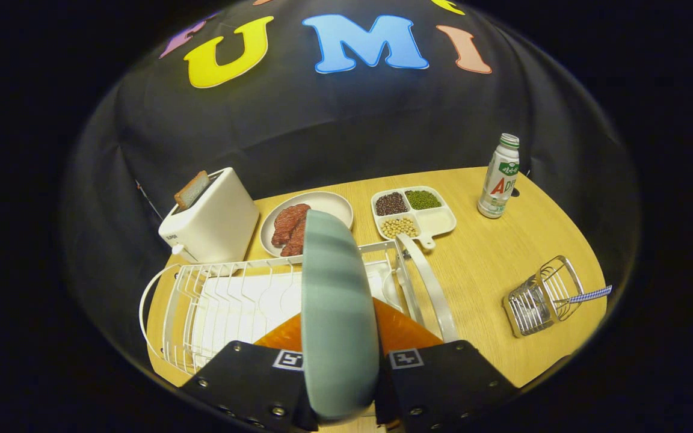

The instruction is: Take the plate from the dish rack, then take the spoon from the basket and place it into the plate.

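Two fingers of our gripper [340, 385] are clamped on the grey-green plate [337, 313], one on each face, so we hold it edge-on and upright between them. The plate stands over the white wire dish rack [220, 300]; whether its lower rim has cleared the wires we cannot tell, since the fingers hide it. We judge the first step as in hand but not finished: the plate is gripped, yet it has not been set down on the wooden table [491, 270].

Just right of our plate, a second white plate [428, 282] leans in the rack, close enough that we would watch for a knock as we lift away. Off to the right, well apart from the rack, lies the wire basket [539, 297] on its side, with the spoon [587, 294] poking out by its checked handle. Fetching that spoon and laying it in the plate is all still ahead.

Beyond the rack stand a white toaster [211, 219] with a slice of bread [192, 189] in it, a plate of meat slices [307, 219], a divided tray of beans [412, 213], and, farther right, a drink bottle [500, 177]. None of these blocks the bare table between rack and basket, where we think the plate could go.
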The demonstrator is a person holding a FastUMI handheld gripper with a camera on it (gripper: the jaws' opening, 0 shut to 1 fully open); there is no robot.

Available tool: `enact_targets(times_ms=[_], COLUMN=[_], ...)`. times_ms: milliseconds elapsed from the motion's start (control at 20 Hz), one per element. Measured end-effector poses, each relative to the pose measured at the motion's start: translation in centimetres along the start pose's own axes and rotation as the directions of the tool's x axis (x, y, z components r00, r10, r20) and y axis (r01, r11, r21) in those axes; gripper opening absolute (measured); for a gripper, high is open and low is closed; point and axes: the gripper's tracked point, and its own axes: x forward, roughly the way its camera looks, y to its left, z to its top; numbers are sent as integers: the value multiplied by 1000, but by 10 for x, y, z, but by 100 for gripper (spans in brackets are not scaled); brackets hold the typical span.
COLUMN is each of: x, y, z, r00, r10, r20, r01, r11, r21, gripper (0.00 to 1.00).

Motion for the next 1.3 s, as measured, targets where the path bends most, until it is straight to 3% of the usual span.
enact_targets(times_ms=[300,600,950,1300], x=[-9,-31,-87,-163], y=[10,18,8,-27], z=[6,20,34,5], r00=[992,958,932,911], r10=[-127,-274,-316,-338], r20=[16,84,179,237], r01=[128,286,350,388], r11=[987,934,913,897], r21=[-100,-217,-209,-213], gripper=[34,34,33,33])
